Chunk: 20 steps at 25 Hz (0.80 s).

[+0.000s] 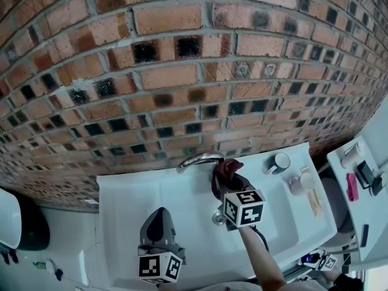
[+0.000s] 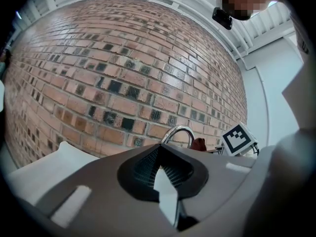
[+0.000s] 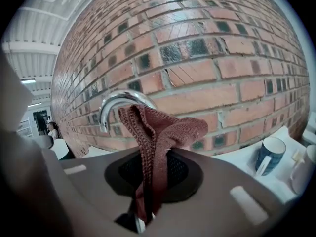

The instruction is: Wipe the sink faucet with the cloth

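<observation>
A curved chrome faucet [image 1: 199, 160] stands at the back rim of the white sink [image 1: 127, 205], below the brick wall. My right gripper [image 1: 225, 182] is shut on a dark red cloth [image 1: 229, 169], and holds it just right of the spout. In the right gripper view the cloth [image 3: 159, 132] stands up folded from the jaws, right in front of the faucet [image 3: 114, 102]; whether they touch is unclear. My left gripper [image 1: 159, 218] hovers over the front of the basin with its jaws together and nothing in them. In the left gripper view the faucet [image 2: 178, 134] shows ahead.
A dark mug [image 1: 280, 162] and a white cup [image 1: 300, 182] stand on the sink's right ledge, with a wooden-looking strip [image 1: 313, 202] beside them. The drain [image 1: 217, 218] lies under my right gripper. A white shelf [image 1: 357, 162] with small items is at the far right.
</observation>
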Each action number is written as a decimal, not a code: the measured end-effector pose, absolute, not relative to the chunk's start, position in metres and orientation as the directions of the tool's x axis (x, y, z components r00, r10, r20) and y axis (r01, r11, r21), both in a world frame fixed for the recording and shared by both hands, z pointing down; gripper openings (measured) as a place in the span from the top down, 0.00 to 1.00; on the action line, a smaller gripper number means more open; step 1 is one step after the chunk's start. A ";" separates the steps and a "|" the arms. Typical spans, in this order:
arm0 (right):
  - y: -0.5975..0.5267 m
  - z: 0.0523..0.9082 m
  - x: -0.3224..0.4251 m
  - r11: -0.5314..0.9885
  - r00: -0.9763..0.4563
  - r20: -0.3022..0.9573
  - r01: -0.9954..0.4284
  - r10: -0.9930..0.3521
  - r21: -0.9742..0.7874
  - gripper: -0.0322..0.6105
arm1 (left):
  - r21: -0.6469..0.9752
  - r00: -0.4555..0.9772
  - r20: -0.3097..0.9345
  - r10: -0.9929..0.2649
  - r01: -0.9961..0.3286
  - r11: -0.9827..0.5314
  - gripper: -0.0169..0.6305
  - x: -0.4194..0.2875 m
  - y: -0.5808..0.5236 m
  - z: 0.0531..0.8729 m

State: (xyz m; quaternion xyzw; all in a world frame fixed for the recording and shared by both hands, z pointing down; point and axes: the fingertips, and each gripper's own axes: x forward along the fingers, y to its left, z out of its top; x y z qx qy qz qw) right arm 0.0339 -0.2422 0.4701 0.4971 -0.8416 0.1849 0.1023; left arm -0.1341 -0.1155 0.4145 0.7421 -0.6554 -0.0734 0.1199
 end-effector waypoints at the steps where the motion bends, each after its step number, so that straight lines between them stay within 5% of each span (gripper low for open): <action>1: -0.240 0.459 0.029 0.454 -0.496 0.329 -0.868 -0.804 -0.200 0.87 | 0.275 0.131 0.046 -0.990 -0.955 -0.114 0.97 -0.134 -0.115 0.414; 7: -0.222 0.393 -0.021 0.581 -0.586 0.199 -0.809 -0.786 -0.087 0.87 | 0.278 0.120 0.042 -0.992 -0.955 -0.103 0.97 -0.138 -0.112 0.411; 20: -0.192 0.423 -0.112 0.743 -0.709 0.282 -0.669 -0.646 0.021 0.87 | 0.283 0.068 0.038 -0.997 -0.958 -0.055 0.97 -0.160 -0.105 0.410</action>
